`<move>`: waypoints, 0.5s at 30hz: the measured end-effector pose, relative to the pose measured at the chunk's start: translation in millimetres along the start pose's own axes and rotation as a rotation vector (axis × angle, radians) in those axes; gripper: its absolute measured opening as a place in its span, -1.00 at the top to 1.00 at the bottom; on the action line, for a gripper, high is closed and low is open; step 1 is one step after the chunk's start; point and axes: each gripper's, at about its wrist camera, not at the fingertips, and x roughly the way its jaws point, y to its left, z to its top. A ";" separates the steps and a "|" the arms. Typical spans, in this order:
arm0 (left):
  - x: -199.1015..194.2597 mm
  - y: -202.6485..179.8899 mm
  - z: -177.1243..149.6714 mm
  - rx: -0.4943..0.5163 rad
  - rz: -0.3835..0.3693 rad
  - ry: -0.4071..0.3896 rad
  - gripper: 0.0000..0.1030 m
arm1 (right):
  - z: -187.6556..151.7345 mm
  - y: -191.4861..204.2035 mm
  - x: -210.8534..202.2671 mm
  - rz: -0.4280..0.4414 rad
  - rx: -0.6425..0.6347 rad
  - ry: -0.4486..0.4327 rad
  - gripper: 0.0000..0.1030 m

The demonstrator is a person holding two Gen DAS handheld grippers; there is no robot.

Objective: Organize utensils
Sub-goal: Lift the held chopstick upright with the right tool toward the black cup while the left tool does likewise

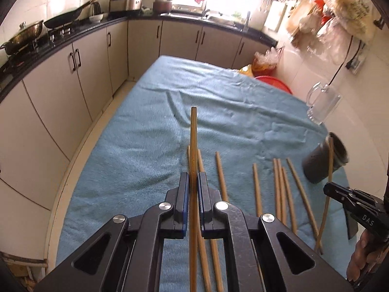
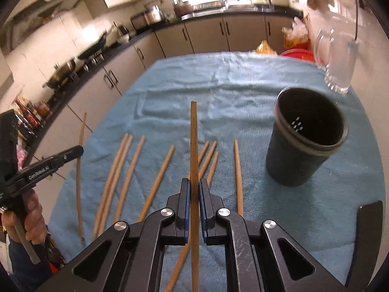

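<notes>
The left gripper (image 1: pixel 193 180) pinches one wooden chopstick (image 1: pixel 193 146) between its fingers (image 1: pixel 184 194), and the stick points forward and up, lifted above the blue towel (image 1: pixel 136 146) that covers the counter. The right gripper (image 2: pixel 194 187) does the same: its fingers (image 2: pixel 184 194) are pressed on a second chopstick (image 2: pixel 194 141), which also stands out along the fingers, clear of the towel. In the left wrist view the right gripper appears at the right edge, and the thin stick in it crosses in front of the dark cup (image 2: pixel 306 141). In the right wrist view the left gripper is at the left edge, held by a hand (image 2: pixel 34 216), with its chopstick rising beside it. The other chopsticks (image 2: pixel 126 175) lie loose on the towel in a rough row, some touching each other, some apart, all between the two grippers and near the front edge. The dark cup stands upright on the towel at the right side, beside the last chopstick of the row; it looks empty inside, with small holes in its bottom. Behind the cup, at the towel's right edge, stands a clear glass mug (image 2: pixel 338 60). Kitchen cabinets (image 1: pixel 73 77) and a stove with pans run along the left side.
</notes>
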 end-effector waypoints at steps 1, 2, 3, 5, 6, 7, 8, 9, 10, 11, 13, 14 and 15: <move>-4.5 -0.3 -1.4 0.000 -0.002 -0.010 0.88 | -2.0 2.9 -8.9 -0.004 -0.005 -0.030 0.85; -10.5 -1.3 -2.6 0.001 -0.007 -0.022 0.88 | -3.5 4.8 -14.9 -0.009 -0.010 -0.053 0.85; -15.3 -2.2 -4.1 0.003 -0.010 -0.032 0.88 | -6.4 8.0 -23.2 -0.018 -0.017 -0.082 0.85; -28.2 -4.4 -8.1 0.005 -0.008 -0.059 0.88 | -12.7 14.4 -37.8 -0.028 -0.033 -0.132 0.85; -33.5 -5.5 -9.8 0.009 -0.008 -0.071 0.88 | -16.3 17.0 -45.7 -0.029 -0.037 -0.158 0.85; -37.6 -7.1 -12.1 0.010 -0.010 -0.081 0.88 | -18.6 19.1 -51.1 -0.029 -0.040 -0.177 0.85; -44.6 -8.1 -14.2 0.008 -0.014 -0.095 0.88 | -21.9 21.5 -57.4 -0.031 -0.045 -0.199 0.85; -49.6 -7.8 -15.7 0.007 -0.016 -0.108 0.88 | -24.8 23.3 -63.2 -0.034 -0.047 -0.217 0.85; -54.6 -8.7 -17.5 0.007 -0.018 -0.119 0.88 | -28.0 24.2 -69.2 -0.034 -0.043 -0.236 0.85; -60.5 -9.6 -19.8 0.004 -0.020 -0.132 0.88 | -30.8 24.1 -72.8 -0.028 -0.036 -0.248 0.85; -68.3 -10.5 -23.9 0.001 -0.020 -0.151 0.88 | -36.7 21.6 -81.1 -0.014 -0.016 -0.278 0.85; -72.8 -12.3 -25.6 0.003 -0.017 -0.163 0.87 | -39.6 21.1 -84.7 -0.015 -0.013 -0.288 0.85; -76.0 -13.0 -26.9 0.004 -0.017 -0.170 0.88 | -41.8 20.7 -87.0 -0.018 -0.012 -0.294 0.85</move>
